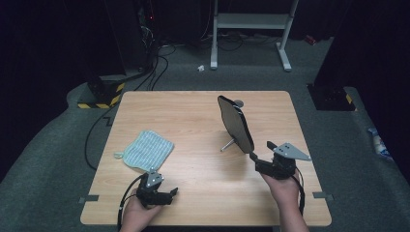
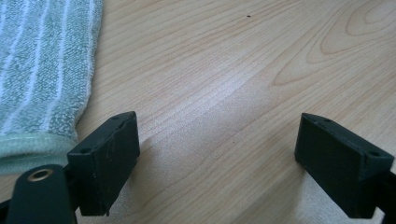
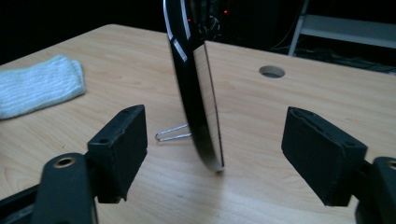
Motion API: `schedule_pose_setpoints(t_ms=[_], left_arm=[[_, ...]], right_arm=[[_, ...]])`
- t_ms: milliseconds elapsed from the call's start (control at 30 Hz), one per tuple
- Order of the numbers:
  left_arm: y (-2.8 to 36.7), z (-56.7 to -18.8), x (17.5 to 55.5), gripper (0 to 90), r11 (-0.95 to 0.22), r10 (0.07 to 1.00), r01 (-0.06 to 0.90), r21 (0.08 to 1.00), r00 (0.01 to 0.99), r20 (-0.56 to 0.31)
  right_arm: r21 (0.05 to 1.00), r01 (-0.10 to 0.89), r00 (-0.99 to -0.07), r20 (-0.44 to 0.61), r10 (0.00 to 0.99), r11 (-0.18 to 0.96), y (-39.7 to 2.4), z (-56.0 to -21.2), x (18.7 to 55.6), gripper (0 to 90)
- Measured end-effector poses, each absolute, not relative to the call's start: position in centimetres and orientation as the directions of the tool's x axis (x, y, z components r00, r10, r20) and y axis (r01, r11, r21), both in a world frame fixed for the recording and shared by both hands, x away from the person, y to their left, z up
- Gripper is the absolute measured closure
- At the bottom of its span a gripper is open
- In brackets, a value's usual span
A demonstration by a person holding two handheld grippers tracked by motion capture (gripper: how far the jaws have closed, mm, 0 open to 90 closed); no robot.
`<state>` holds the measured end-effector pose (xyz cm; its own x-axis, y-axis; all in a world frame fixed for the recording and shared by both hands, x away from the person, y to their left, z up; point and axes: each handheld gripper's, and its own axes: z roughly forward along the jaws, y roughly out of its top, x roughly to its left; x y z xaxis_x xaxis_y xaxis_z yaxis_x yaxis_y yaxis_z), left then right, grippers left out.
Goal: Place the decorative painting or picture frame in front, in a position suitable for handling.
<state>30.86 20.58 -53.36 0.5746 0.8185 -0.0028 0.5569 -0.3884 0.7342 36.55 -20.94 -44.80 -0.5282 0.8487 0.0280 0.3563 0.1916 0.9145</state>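
**Mia:** High view first. What was seen there?

**Tom:** A mirror (image 1: 235, 123) was seen standing on the table (image 1: 193, 193), propped on its wire stand (image 1: 227, 145). The right gripper (image 1: 263, 157) was held just by its near edge. A cloth (image 1: 145, 150) was lying near the left gripper (image 1: 167, 193).

**Mia:** And the left gripper view?

**Tom:** Its jaws were spread wide. Nothing was held, and the cloth (image 2: 42, 70) was beside them.

**Mia:** The right gripper view?

**Tom:** The mirror (image 3: 196, 88) stood between wide jaws, but was not pinched. It should be gripped gently by the rim, so it is not tipped.
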Motion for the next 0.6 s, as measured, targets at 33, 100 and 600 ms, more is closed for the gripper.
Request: schedule_pose_setpoints(t_ms=[33, 100, 600], left_arm=[[20.6, -53.4, 30.9, 14.1, -0.388, 0.819, 0.557, 0.734, 0.574, -0.003], [20.6, -53.4, 30.9, 14.1, -0.389, 0.818, 0.557, 0.734, 0.575, -0.003], [20.6, -53.4, 30.8, 14.6, -0.386, 0.822, 0.556, 0.737, 0.57, 0.001]], right_arm=[[0.904, 0.372, -0.532, 0.02, 0.847, 0.212, -20.8, -45.2, 36.6, 22.8], [0.897, 0.386, -0.528, 0.021, 0.849, 0.218, -20.6, -45.8, 36.7, 23.3], [0.909, 0.365, -0.537, 0.027, 0.843, 0.203, -19.4, -46.0, 37.1, 27.2]])
